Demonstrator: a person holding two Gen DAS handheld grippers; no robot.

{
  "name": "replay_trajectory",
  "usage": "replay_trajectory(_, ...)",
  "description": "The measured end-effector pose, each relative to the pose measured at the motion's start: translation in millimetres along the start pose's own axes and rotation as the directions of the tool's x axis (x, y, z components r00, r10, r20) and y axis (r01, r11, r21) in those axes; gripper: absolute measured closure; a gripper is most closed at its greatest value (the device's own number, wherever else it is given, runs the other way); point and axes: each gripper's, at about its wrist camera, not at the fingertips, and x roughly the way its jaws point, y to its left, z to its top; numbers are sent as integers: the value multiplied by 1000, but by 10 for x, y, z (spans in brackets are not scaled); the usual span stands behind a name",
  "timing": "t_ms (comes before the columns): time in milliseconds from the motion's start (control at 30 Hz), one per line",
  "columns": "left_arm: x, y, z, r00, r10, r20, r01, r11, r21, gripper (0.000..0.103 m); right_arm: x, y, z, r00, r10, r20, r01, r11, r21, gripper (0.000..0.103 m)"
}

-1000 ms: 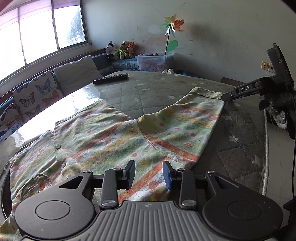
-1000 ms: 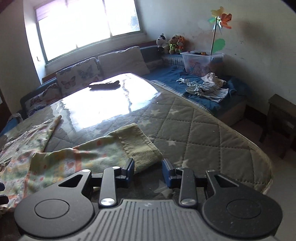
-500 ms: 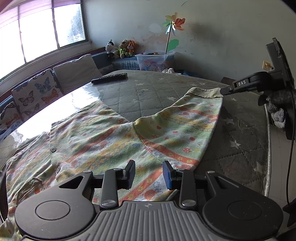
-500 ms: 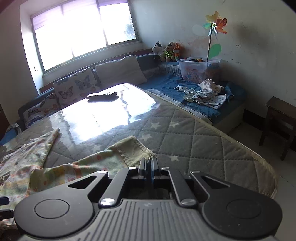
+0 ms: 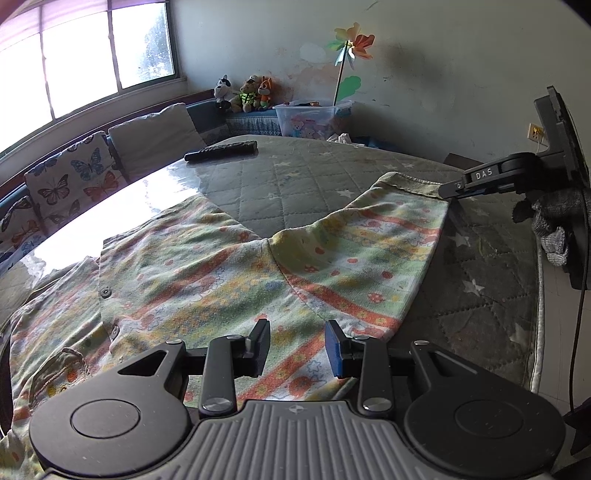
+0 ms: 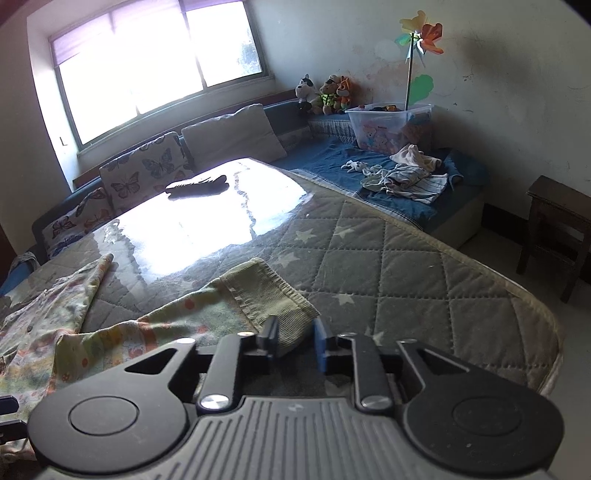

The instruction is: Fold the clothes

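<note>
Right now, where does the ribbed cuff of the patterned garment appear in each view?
Left wrist: ribbed cuff upper right, by the right gripper.
Right wrist: lower centre, reaching between the open fingertips of the gripper.
Shared landmark: pinwheel at the wall.

Daylight floods in from a wide window (image 6: 155,70) far ahead and to the left of the tongs, blown out to white. It leaves a hard white glare patch on the glossy table cover (image 6: 207,229) ahead of the tongs. The near foreground sits in soft shadow. The wall (image 5: 443,74) ahead and to the right carries dim, blurry shadows. Both views bend strongly at the edges, with dark rounded corners. Focus is fairly sharp throughout.
</note>
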Motion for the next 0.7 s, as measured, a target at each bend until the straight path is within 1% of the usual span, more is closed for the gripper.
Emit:
replay_trajectory(100, 4, -1, 8, 1000, 2, -1, -2, 1000, -3, 68, 15, 45, -11, 1000, -8, 6, 8, 1000, -16, 76)
replay_trajectory(133, 8, -4, 9, 1000, 2, -2, -2, 1000, -3, 68, 19, 60, -14, 1000, -10, 8, 10, 1000, -21, 85)
replay_trajectory(167, 15, -9, 6, 1000, 1, -4, -1, 1000, -3, 68, 16, 57, -13, 1000, -7, 8, 7, 1000, -16, 99)
replay_trajectory(267, 36, -23, -1, 1000, -3, -8, 3, 1000, -1, 68, -32, 36, 10, 1000, 4, 21, -4, 1000, 4, 99)
replay_trajectory(400, 63, -23, -17, 1000, -5, -11, 5, 1000, -2, 68, -189, 65, 132, 997, 27, 69, -28, 1000, 7, 99)
replay_trajectory(500, 80, -22, -30, 1000, -8, -11, 8, 1000, -3, 68, -338, 138, 250, 993, 61, 102, -62, 998, 3, 100)
replay_trajectory(633, 94, -23, -37, 1000, -13, -5, 13, 1000, -7, 68, -542, 321, 421, 982, 111, 150, -106, 993, -45, 100)
replay_trajectory(700, 83, -16, -40, 1000, -13, 1, 13, 1000, -12, 66, -690, 504, 546, 970, 168, 178, -155, 984, -86, 100)
